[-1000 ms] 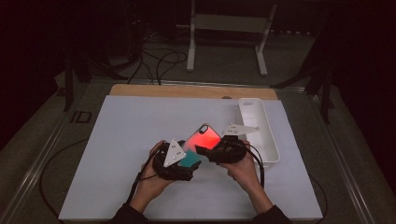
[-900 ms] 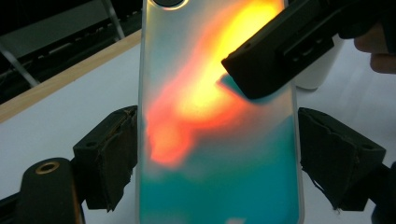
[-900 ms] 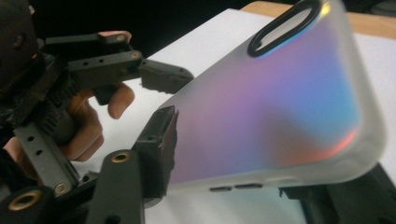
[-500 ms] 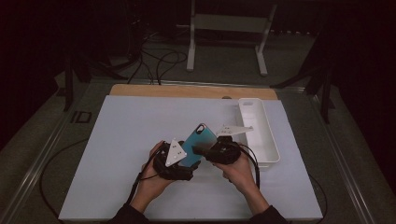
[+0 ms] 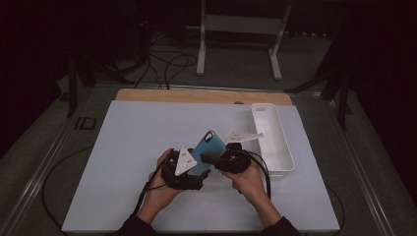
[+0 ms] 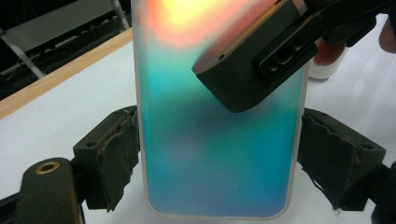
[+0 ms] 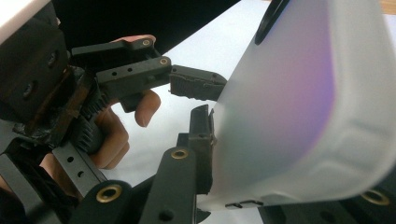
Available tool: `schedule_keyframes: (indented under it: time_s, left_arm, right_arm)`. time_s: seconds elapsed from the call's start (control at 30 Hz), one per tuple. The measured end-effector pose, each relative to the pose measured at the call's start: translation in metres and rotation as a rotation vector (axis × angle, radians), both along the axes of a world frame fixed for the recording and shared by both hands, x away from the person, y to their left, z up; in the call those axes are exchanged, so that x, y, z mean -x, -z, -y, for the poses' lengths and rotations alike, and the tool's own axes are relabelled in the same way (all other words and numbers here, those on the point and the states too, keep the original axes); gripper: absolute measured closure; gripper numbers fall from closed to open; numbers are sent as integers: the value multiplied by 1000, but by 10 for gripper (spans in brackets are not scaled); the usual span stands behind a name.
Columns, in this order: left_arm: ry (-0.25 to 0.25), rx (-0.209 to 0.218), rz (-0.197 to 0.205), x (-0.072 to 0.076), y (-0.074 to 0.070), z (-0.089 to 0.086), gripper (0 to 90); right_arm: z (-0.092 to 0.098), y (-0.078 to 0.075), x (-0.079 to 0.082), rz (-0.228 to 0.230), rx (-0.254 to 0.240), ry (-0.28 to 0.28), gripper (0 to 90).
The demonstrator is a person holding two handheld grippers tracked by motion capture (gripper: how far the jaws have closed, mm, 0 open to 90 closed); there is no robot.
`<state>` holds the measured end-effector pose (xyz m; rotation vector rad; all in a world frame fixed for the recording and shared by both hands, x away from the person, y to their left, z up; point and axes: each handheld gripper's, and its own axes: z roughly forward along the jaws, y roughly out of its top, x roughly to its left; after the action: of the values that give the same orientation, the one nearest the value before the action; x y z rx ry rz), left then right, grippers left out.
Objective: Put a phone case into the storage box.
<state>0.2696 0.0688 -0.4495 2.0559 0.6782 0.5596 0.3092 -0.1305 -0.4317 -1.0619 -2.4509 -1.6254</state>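
Both grippers meet low in the centre of the high view, above a white board [image 5: 147, 128]. Left gripper [image 5: 189, 169] is clamped on a phone case [image 5: 206, 152] – in the left gripper view its two padded jaws press the case's long side edges, one at lower left of the frame and one at lower right. Right gripper [image 5: 221, 158] has its jaws just closing; in the right gripper view one pad lies against the case's frosted face near a rounded corner, so it grips the case too. In the left gripper view that jaw sits over the upper right of the case.

Open board stretches to the left and the top of the high view, up to a wooden strip [image 5: 196, 96]. A white tray [image 5: 285, 162] stands close at the right, just beside the right hand [image 5: 248, 179].

The case – translucent, frosted at the rim – glows teal across its middle, orange near its top edge, with rounded corners
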Motion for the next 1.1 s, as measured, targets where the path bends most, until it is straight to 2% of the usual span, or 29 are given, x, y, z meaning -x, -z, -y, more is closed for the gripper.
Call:
schedule_keyframes:
  time_s: [0.3,0.6,0.9,0.97,1.1]
  left_arm:
    - [-32,-17,20,1,-1,2,167]
    - [-34,-12,8,0,-1,1,169]
    - [-18,20,-22,-1,-5,-4,171]
    - [-5,44,-34,-2,-7,-7,165]
    - [7,70,-48,-3,-10,-12,162]
  right_arm:
    - [-2,-1,1,-11,-10,18,859]
    - [-4,-2,1,-1,2,29,866]
    - [0,-3,-1,10,12,50,867]
    - [3,-4,-1,28,25,42,866]
    - [7,-4,0,33,27,42,866]
